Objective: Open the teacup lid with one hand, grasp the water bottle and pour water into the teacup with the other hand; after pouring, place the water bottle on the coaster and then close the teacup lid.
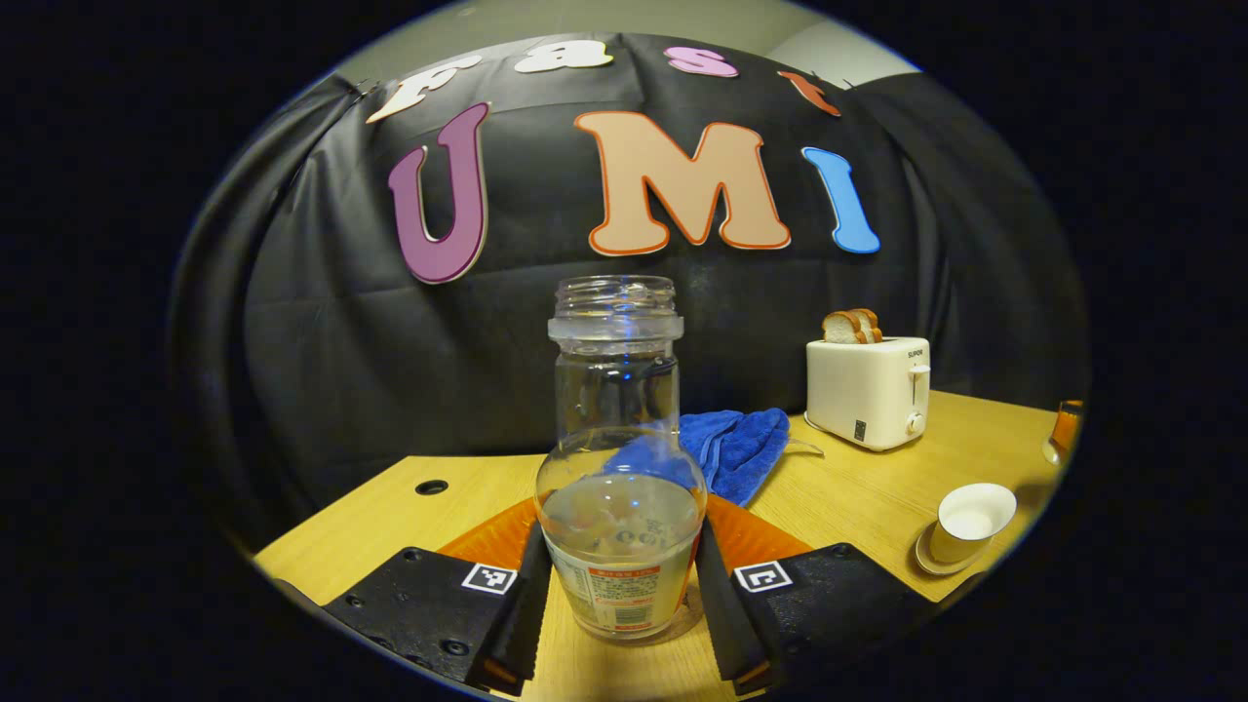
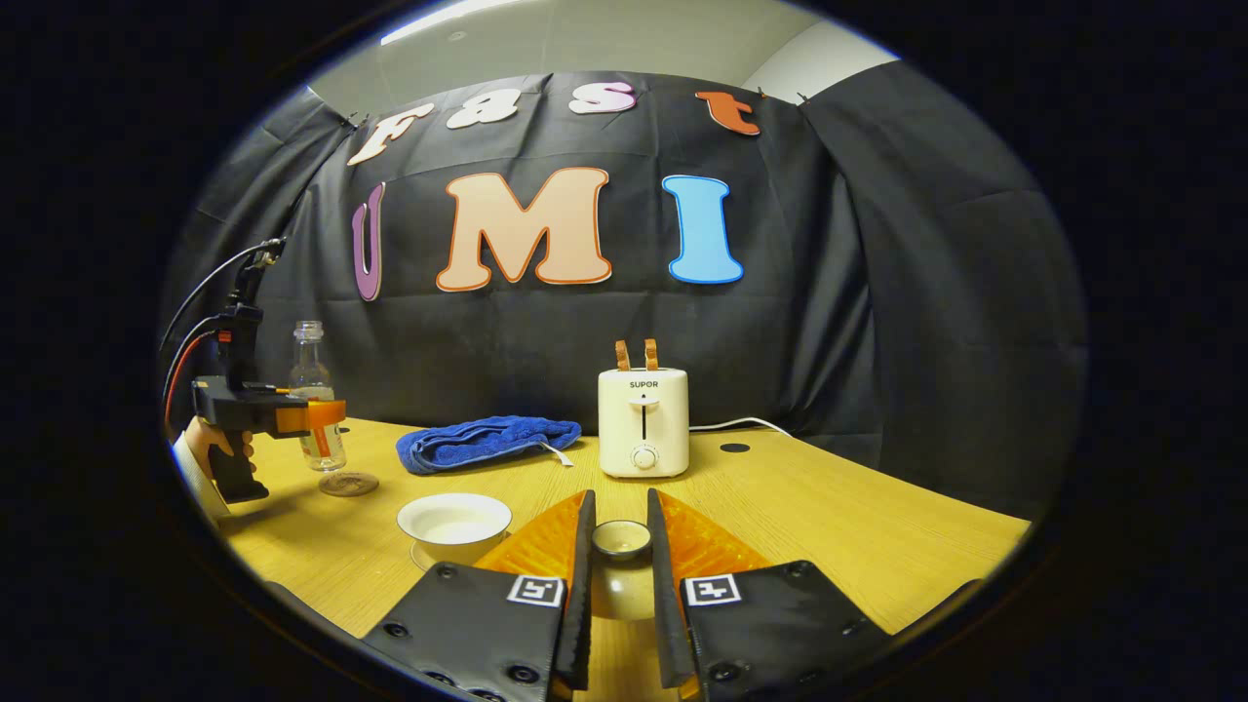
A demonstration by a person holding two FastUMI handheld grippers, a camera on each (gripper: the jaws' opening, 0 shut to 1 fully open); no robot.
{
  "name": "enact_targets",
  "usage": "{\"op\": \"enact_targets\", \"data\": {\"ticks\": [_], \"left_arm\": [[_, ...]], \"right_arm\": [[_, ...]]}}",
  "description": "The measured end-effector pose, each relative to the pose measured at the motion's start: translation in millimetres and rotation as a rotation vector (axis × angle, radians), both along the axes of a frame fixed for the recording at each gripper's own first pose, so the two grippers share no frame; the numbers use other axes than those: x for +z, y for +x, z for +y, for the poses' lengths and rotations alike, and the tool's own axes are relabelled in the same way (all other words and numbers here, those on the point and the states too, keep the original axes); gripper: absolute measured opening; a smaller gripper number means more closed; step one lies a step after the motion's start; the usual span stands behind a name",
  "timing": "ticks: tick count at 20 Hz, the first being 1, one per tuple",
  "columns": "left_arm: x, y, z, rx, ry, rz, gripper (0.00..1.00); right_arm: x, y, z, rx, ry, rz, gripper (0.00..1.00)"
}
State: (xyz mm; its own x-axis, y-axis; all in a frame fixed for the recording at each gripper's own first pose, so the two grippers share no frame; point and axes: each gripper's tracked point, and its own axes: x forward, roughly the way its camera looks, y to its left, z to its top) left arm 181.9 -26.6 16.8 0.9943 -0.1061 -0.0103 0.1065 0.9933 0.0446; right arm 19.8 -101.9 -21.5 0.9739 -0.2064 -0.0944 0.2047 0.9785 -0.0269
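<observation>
Two grippers are busy. My left gripper (image 1: 619,585) is level, its fingers clamped on the lower body of the uncapped water bottle (image 1: 618,458), which stands upright with some water inside. My right gripper (image 2: 621,575) pinches the teacup lid (image 2: 621,539) near the table (image 2: 877,526). The right gripper view adds a hand (image 2: 219,444) under the left gripper, the open teacup (image 2: 454,522) left of the lid, and the coaster (image 2: 348,484) just beside the bottle. The left gripper view has the teacup far right.
</observation>
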Motion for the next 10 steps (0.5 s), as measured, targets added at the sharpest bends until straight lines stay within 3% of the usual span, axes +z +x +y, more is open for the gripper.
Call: {"op": "enact_targets", "data": {"ticks": [10], "left_arm": [[-28.1,11.3,-8.0,-0.007,-0.027,0.058,0.67]], "right_arm": [[-0.3,0.0,-0.5,-0.003,-0.001,0.0,0.31]]}}
